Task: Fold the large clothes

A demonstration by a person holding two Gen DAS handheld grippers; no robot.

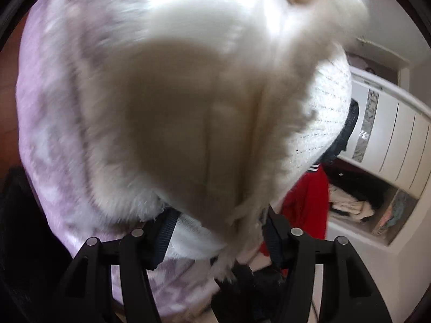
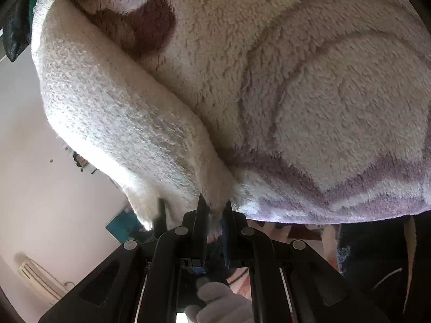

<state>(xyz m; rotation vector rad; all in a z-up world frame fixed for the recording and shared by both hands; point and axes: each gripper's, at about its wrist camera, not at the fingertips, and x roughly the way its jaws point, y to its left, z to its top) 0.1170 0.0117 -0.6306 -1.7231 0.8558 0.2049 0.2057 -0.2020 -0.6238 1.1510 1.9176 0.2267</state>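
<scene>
Item: white knit (image 2: 113, 123) over fleece (image 2: 309, 86). R gripper (image 2: 214, 215) jaws clamped on knit edge, 6 o'clock. L gripper (image 1: 215, 234) jaws apart, knit between, unpinched. Risk: single thin pinch; knit's weight may slip it, fold collapses.

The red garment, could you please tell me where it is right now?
In the left wrist view, the red garment sits lower right, beside the white fluffy garment and left of the white cabinet.

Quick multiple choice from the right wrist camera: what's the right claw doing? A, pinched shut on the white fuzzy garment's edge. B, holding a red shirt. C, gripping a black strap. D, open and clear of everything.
A: the right claw has its fingers nearly together with a tuft of the white garment caught between them, beside the fleece blanket.
</scene>
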